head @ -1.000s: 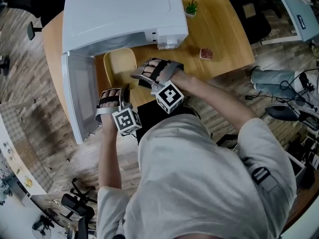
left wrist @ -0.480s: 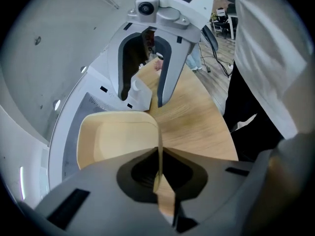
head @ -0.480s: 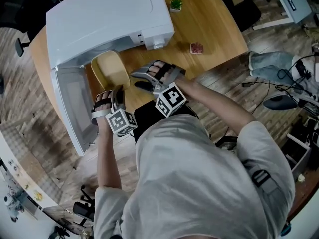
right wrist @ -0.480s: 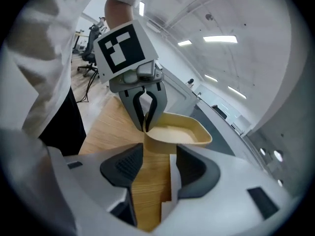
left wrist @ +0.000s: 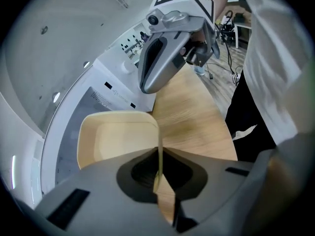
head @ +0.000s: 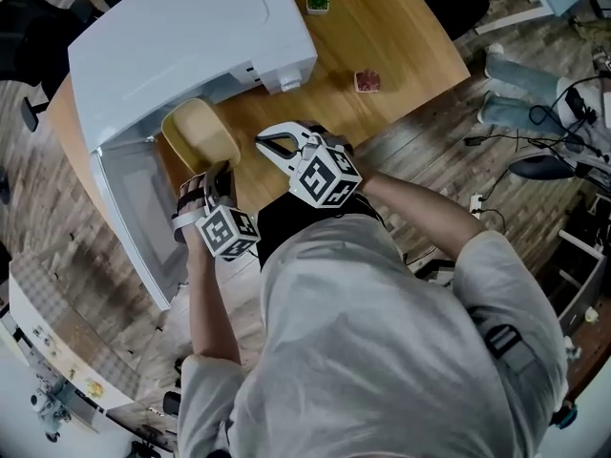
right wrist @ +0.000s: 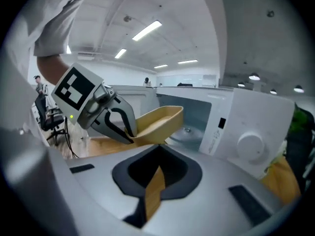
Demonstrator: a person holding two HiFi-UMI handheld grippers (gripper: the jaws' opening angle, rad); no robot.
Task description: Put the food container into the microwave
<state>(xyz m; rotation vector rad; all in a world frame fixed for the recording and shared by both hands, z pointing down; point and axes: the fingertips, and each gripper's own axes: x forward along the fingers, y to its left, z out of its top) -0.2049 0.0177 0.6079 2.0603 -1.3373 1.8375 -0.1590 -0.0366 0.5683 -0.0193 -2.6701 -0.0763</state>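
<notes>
I am holding the food container (left wrist: 115, 136) by its near wall. My left gripper (left wrist: 158, 168) is clenching on that one thin edge, so the tan tub is hanging in the air just in front of the microwave (head: 181, 36), not yet inside. The microwave door (head: 134, 218) is standing wide open on my left, and the wooden table (head: 401, 36) is lying below. My right gripper (head: 275, 141) is hovering just beside the container without touching it. Its jaws have just been closing and are now pressing together on nothing.

I am judging the grip to be the weak point. I am pinching a single wall, so the tub could pivot or slip as I push it forward. It is also riding tilted, so its far rim could catch the lip of the opening or scrape the turntable (right wrist: 189, 130). My idle right gripper is sitting close enough to knock it.

From above, the microwave's top is hiding the cavity, so I am only seeing inside from the right gripper view. The tub's underside is hidden too, and what I am seeing of its inside looks bare.
</notes>
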